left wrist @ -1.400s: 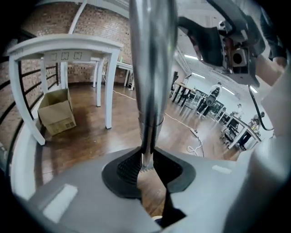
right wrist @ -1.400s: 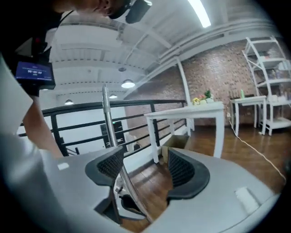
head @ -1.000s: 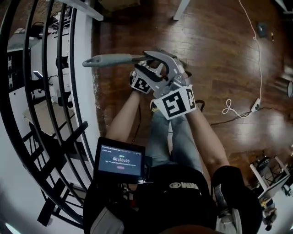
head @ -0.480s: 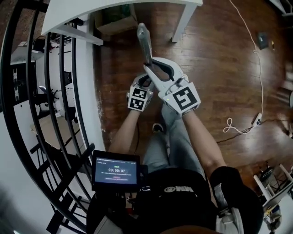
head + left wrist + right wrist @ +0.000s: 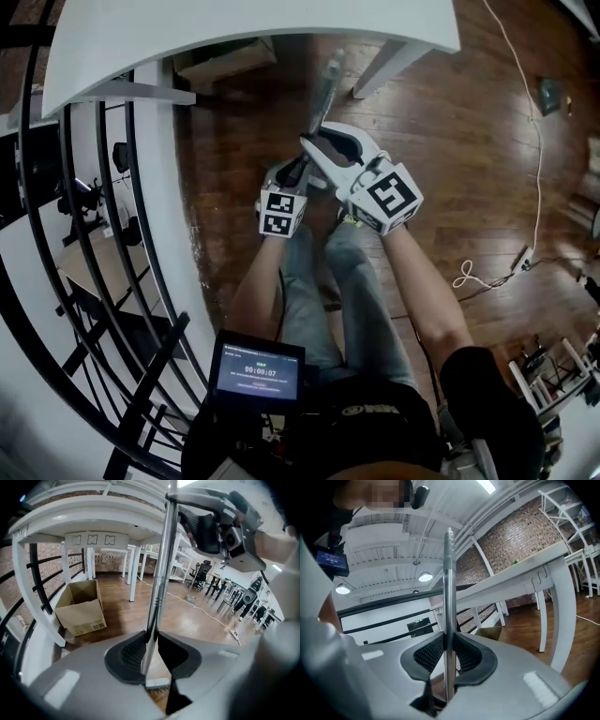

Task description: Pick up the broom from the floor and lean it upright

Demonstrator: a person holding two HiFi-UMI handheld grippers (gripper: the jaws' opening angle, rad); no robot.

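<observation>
The left hand-held gripper [image 5: 300, 172] is nearly closed. Its ribbed pads pinch the thin metal handle [image 5: 159, 583] of the broom [image 5: 449, 597] low down, and pale bristles [image 5: 157, 686] show just beneath its jaws. The right hand-held gripper [image 5: 321, 142] has the same handle higher up. Its jaws have just been closing and press on the shaft from both sides.

Held by the two, the broom stands close to upright in front of the person, its top end reaching toward the far side, just short of the white table [image 5: 234, 28]. A cardboard box [image 5: 79, 609] sits on the wooden floor [image 5: 450, 122] under that table, to the left. A black railing [image 5: 122, 234] curves along the left, and a white cable [image 5: 536, 141] trails over the floor well off to the right.
</observation>
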